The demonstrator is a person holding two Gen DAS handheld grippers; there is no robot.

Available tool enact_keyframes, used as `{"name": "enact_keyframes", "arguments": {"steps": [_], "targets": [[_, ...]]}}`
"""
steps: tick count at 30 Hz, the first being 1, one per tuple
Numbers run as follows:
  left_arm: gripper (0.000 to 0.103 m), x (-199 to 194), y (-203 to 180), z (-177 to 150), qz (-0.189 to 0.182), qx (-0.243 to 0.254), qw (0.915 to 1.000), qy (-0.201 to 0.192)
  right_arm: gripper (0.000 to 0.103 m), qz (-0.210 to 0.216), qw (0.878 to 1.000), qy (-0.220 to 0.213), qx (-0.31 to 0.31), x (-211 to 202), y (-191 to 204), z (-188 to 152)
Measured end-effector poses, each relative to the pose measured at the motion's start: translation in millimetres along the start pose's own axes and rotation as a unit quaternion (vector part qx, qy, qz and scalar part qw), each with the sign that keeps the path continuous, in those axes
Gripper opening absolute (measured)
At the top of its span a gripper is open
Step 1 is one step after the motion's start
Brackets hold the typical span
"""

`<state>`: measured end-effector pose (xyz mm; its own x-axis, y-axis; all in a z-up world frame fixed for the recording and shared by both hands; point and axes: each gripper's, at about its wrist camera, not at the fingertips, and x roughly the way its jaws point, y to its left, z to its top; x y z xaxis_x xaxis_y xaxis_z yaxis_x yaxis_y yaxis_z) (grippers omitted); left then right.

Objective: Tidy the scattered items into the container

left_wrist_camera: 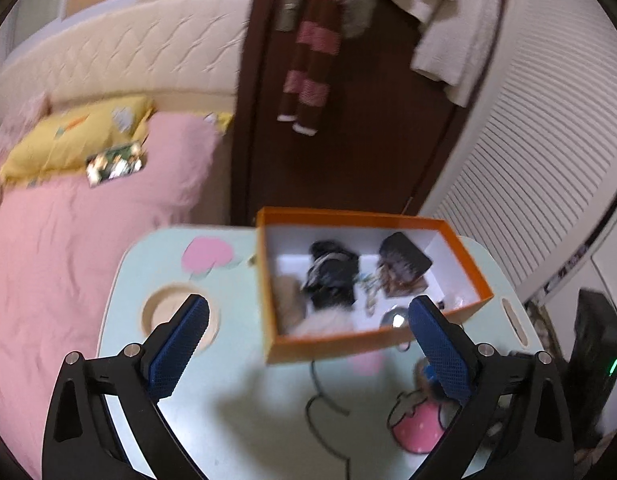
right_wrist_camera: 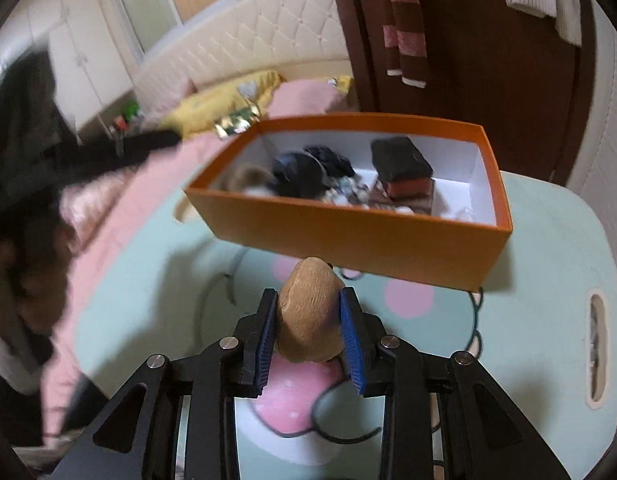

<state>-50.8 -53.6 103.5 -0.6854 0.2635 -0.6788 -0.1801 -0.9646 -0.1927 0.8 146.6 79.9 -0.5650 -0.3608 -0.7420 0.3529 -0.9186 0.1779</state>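
Nearly done w/ tidying
Orange box at 12 o'clock mostly filled; our right tongs grip tan plush, left tongs wide, empty.

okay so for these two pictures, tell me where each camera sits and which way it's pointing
Left wrist: on the left gripper, angled down over the mint table toward the orange box; its blue-padded fingers show, spread wide, nothing between them.
Right wrist: on the right gripper, angled down at the box's long side; its fingers grip a tan plush item.
Shared: box, table, pink bed, brown door.
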Motion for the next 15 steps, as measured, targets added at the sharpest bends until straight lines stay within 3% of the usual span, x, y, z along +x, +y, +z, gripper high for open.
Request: {"name": "enact_keyframes", "arguments": {"steps": [4, 6, 11, 13, 15], "targets": [[0.094, 22, -18, 20, -0.012, 0.021, 0.9994, 0.025, 0.042, -0.013, 1.0, -0.008, -0.013, 2, -3, -8], [0.094, 33, -26, 27, -0.011, 0.033, 0.9989, 0.032, 0.059, 0.003, 1.0, -0.017, 0.003, -4, -10, -9], [0.086, 61, -50, 37, -0.002, 0.079, 0.9955, 0.052, 0.063, 0.043, 0.996, -0.054, 0.057, -22, -29, -7], [0.078, 75, -55, 38, 0.007, 0.086, 0.994, 0.068, 0.063, 0.045, 0.995, -0.058, 0.069, -25, -34, -7], [0.059, 91, -57, 39, 0.011, 0.087, 0.9921, 0.09, 0.063, 0.044, 0.995, -0.058, 0.074, -24, -36, -7]]}}
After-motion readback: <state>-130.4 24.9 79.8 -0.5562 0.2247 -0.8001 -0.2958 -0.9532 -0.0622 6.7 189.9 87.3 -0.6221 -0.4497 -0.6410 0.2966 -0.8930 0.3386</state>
